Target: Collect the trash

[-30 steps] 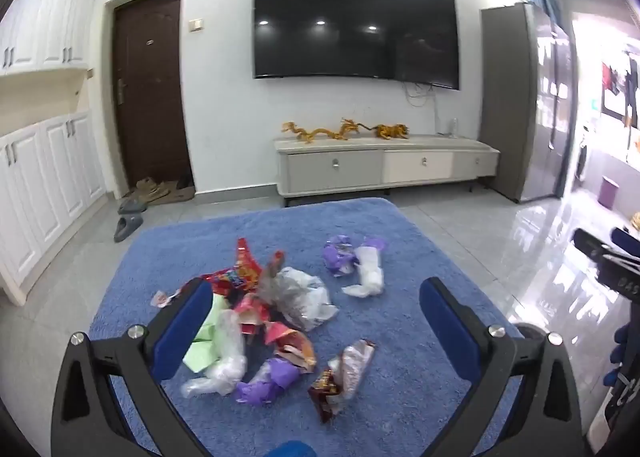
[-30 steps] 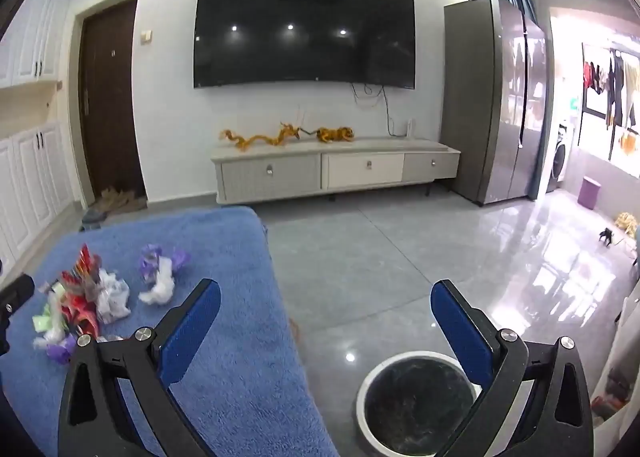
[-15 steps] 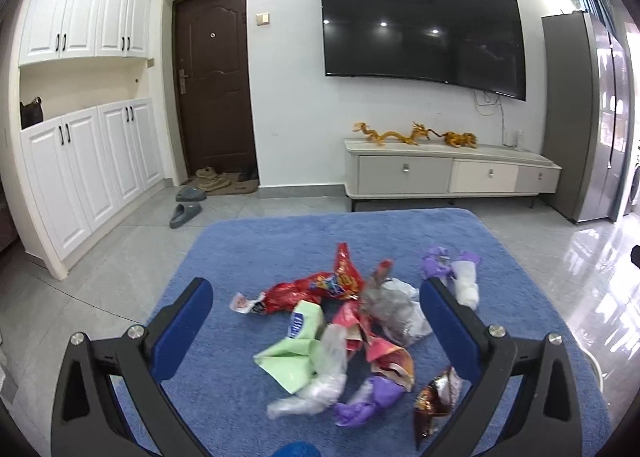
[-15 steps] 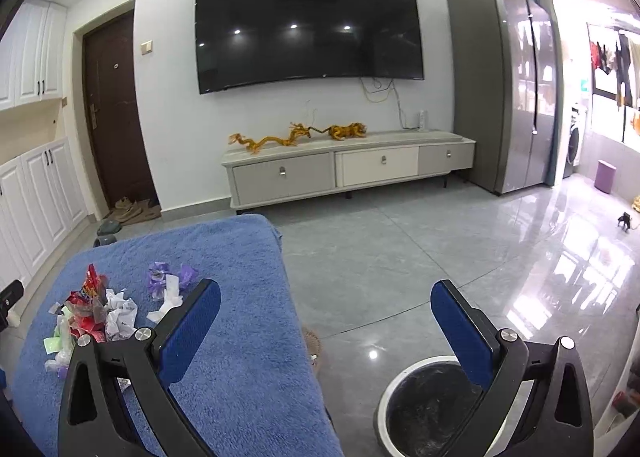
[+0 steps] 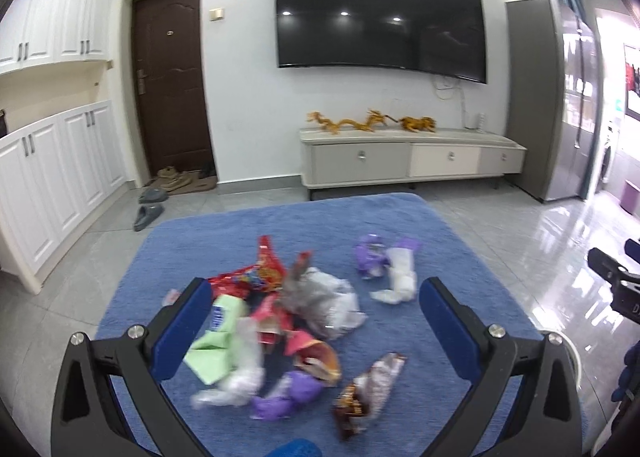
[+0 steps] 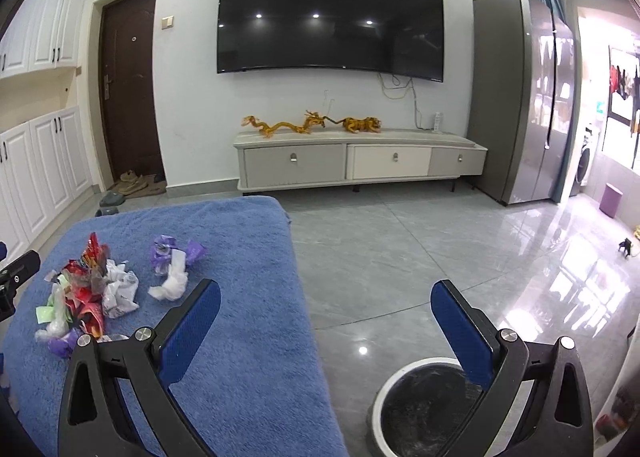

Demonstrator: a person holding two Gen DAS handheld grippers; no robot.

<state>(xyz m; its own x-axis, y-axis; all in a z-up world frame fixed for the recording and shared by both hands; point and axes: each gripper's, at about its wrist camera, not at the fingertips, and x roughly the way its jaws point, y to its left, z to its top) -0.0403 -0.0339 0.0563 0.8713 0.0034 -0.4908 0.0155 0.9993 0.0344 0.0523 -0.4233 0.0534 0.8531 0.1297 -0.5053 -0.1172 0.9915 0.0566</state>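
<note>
A heap of crumpled wrappers [image 5: 288, 321] lies on a blue towel-covered table [image 5: 280, 217]: red, green, purple, clear plastic and a brown foil wrapper [image 5: 370, 389]. A purple and white wrapper [image 5: 386, 269] lies apart at the right. My left gripper [image 5: 316, 329] is open and empty, hovering over the heap. My right gripper [image 6: 326, 333] is open and empty over the table's right edge; the heap [image 6: 86, 297] is to its left. A round white bin with a dark liner [image 6: 424, 409] stands on the floor below the right finger.
The table [image 6: 248, 337] drops off to grey tiled floor [image 6: 400, 257] at the right. A TV cabinet [image 6: 360, 165] stands by the far wall. Slippers [image 5: 148, 213] lie near the door. The right gripper shows at the left wrist view's right edge [image 5: 612, 281].
The left gripper swung left, then back right, and the heap now sits between its fingers again. The right gripper shifted slightly; both stay open.
</note>
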